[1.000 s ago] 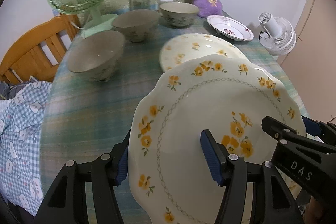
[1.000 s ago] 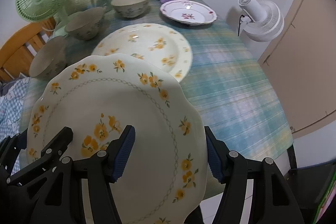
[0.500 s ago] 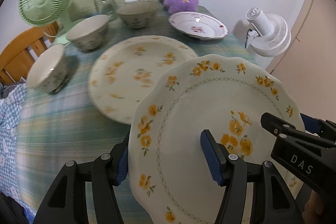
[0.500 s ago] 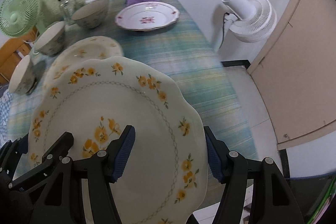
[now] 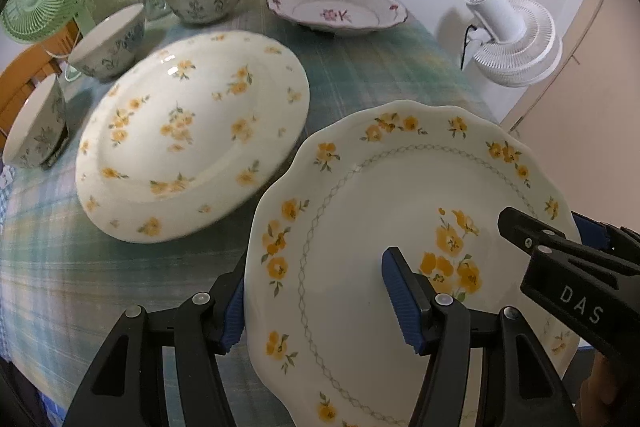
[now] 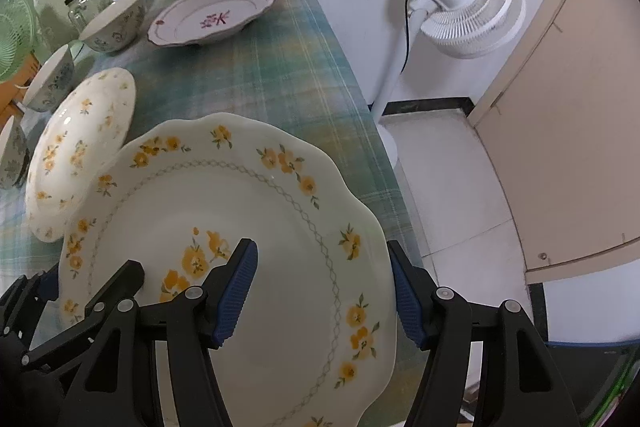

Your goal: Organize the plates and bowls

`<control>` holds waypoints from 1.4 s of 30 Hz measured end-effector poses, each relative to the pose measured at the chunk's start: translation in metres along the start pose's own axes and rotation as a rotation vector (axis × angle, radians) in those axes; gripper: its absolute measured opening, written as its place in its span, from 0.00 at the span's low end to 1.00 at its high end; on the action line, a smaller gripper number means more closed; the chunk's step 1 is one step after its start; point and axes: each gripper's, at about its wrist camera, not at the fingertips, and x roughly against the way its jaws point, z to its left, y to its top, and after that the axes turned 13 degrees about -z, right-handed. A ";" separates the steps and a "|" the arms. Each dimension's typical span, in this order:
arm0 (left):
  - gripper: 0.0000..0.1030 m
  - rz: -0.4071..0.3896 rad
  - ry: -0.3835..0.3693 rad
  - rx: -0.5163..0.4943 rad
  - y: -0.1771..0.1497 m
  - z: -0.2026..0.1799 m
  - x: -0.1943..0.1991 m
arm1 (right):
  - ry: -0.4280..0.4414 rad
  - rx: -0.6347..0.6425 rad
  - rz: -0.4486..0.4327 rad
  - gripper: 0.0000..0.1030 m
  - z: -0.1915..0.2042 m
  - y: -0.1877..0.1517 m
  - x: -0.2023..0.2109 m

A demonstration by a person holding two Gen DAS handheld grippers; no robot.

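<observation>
The scalloped plate (image 5: pixel 404 239) with yellow flowers fills the lower right of the left wrist view and the lower middle of the right one, carried in the air over the near right corner of the table (image 6: pixel 280 83). The left gripper (image 5: pixel 320 303) is clamped on its left rim, one finger on top and one underneath; the right gripper (image 6: pixel 324 299) grips the opposite rim the same way. Neither hand is nearer, since the plate hangs between them, tilted slightly. The round flowered plate (image 5: pixel 192 131) lies on the checked cloth up and to the left of the carried one, close by. I'd judge that is where it goes, so the carry runs leftward. Bowls (image 5: pixel 108 43) sit further off along the left.
</observation>
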 end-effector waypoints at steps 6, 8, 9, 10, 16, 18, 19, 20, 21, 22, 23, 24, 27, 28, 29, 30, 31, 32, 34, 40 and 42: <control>0.60 0.019 0.016 0.016 -0.003 -0.004 -0.009 | 0.016 -0.001 0.019 0.66 0.000 -0.002 -0.016; 0.61 0.019 0.016 0.018 -0.003 -0.005 -0.010 | 0.018 0.000 0.026 0.66 0.000 -0.003 -0.018; 0.62 0.022 0.016 0.017 -0.003 -0.004 -0.010 | 0.021 0.001 0.024 0.66 0.000 -0.003 -0.018; 0.62 0.024 0.013 0.021 -0.004 -0.003 -0.009 | 0.025 -0.001 0.027 0.66 0.000 -0.002 -0.018; 0.71 -0.025 0.017 0.018 0.000 -0.004 0.004 | 0.054 -0.020 0.029 0.67 -0.006 -0.002 -0.016; 0.79 -0.049 0.011 0.010 0.002 -0.005 0.012 | 0.044 -0.016 0.002 0.67 -0.004 -0.002 -0.006; 0.79 -0.051 0.012 0.007 0.003 -0.005 0.014 | 0.036 -0.008 -0.012 0.67 -0.002 -0.002 -0.001; 0.79 -0.053 0.015 0.004 0.003 -0.004 0.017 | 0.033 -0.003 -0.021 0.68 -0.001 -0.001 0.004; 0.79 -0.056 0.018 0.003 0.004 -0.003 0.021 | 0.033 -0.002 -0.027 0.69 0.000 0.001 0.008; 0.79 -0.061 0.023 0.003 0.006 -0.001 0.025 | 0.044 -0.004 -0.038 0.69 0.001 0.002 0.014; 0.80 -0.069 0.027 0.004 0.008 0.001 0.030 | 0.055 -0.005 -0.054 0.69 0.003 0.005 0.022; 0.80 -0.079 0.032 0.007 0.011 0.004 0.035 | 0.063 -0.003 -0.073 0.69 0.005 0.007 0.031; 0.81 -0.107 0.045 0.014 0.018 0.013 0.051 | 0.089 -0.006 -0.109 0.69 0.011 0.014 0.050; 0.82 -0.114 0.051 0.017 0.021 0.016 0.056 | 0.113 -0.016 -0.124 0.69 0.013 0.018 0.057; 0.82 -0.123 0.053 0.017 0.022 0.019 0.061 | 0.129 -0.019 -0.133 0.69 0.016 0.020 0.061; 0.82 -0.131 0.057 0.013 0.024 0.021 0.064 | 0.145 -0.018 -0.148 0.69 0.020 0.023 0.067; 0.82 -0.141 0.061 0.008 0.025 0.023 0.067 | 0.140 -0.012 -0.160 0.69 0.025 0.025 0.072; 0.82 -0.150 0.064 0.004 0.028 0.025 0.070 | 0.128 -0.005 -0.172 0.69 0.029 0.026 0.076; 0.82 -0.165 0.062 -0.001 0.032 0.032 0.075 | 0.127 0.008 -0.192 0.69 0.039 0.030 0.083; 0.82 -0.195 0.070 0.007 0.047 0.060 0.082 | 0.157 0.015 -0.211 0.69 0.074 0.041 0.093; 0.82 -0.204 0.073 0.007 0.050 0.071 0.082 | 0.162 0.018 -0.215 0.69 0.083 0.043 0.092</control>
